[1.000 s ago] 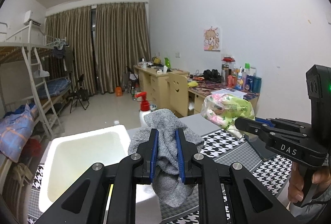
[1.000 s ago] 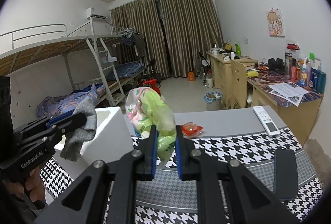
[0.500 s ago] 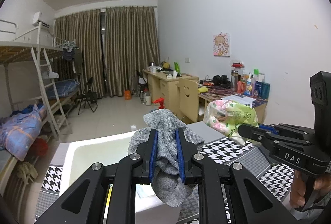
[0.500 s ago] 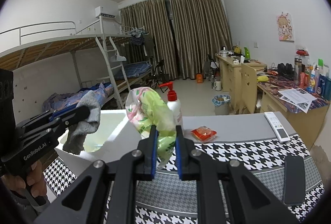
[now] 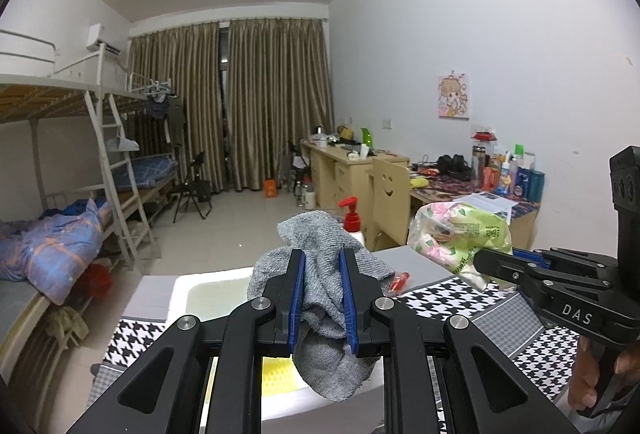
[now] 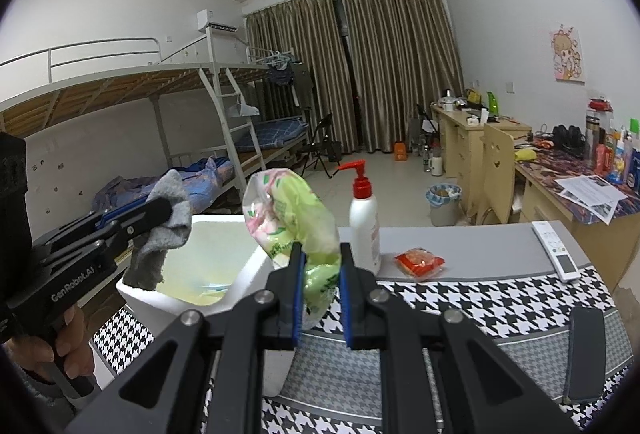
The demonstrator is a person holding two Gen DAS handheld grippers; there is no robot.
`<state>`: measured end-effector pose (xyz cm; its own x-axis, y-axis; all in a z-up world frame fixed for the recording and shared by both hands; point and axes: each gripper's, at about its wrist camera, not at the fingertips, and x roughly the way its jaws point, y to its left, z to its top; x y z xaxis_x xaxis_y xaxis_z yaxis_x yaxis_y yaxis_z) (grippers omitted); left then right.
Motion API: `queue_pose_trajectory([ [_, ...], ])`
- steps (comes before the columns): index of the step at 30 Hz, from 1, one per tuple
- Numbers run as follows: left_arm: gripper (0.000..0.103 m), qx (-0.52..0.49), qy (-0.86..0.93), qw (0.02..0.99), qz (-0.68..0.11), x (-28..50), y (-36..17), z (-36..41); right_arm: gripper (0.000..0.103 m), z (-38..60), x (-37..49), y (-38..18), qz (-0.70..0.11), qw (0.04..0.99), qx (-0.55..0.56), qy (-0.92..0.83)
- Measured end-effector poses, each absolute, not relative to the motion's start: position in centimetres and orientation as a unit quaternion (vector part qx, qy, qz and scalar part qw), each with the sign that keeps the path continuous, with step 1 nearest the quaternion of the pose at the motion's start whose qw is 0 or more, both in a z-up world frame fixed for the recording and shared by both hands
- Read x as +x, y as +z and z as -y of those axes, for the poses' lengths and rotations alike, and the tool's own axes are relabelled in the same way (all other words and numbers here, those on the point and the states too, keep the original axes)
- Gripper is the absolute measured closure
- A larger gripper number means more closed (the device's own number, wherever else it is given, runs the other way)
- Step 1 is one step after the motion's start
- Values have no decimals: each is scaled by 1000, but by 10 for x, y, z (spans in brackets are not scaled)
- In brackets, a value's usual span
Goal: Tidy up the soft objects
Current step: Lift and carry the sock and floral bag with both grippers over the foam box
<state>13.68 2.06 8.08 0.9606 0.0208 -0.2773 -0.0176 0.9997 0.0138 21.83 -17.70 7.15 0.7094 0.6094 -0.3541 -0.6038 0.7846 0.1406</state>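
My left gripper (image 5: 322, 266) is shut on a crumpled grey cloth (image 5: 320, 254), which hangs over the white foam box (image 5: 188, 284). In the right wrist view the same cloth (image 6: 168, 222) dangles above the box's (image 6: 248, 274) left rim, held by the left gripper (image 6: 160, 209). My right gripper (image 6: 320, 258) is shut on a green and pink plastic packet (image 6: 292, 213), held above the box's right wall. In the left wrist view that packet (image 5: 460, 234) sits to the right, with the right gripper (image 5: 480, 258) clamped on it.
A white pump bottle (image 6: 364, 222) with a red top stands behind the box. A red snack packet (image 6: 420, 260) and a white remote (image 6: 556, 250) lie on the grey and houndstooth table (image 6: 480, 302). A dark flat object (image 6: 586, 350) lies at the right. A person's hand (image 6: 60, 346) holds the left gripper's handle.
Both grippers have tilted up and drawn back a little, keeping the cloth and the packet. The box sits lower in both views and the pump bottle has come out from behind the packet.
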Motion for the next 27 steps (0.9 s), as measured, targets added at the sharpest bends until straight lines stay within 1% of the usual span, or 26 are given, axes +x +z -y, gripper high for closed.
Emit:
queue_pose_trajectory([
  [17,85,3,32,989,-144,136,78,-38,84,148,217,71,-203,915,-8,349],
  [27,85,-8,41,986,-162,145,68,-49,84,135,223,68,-214,911,-14,352],
])
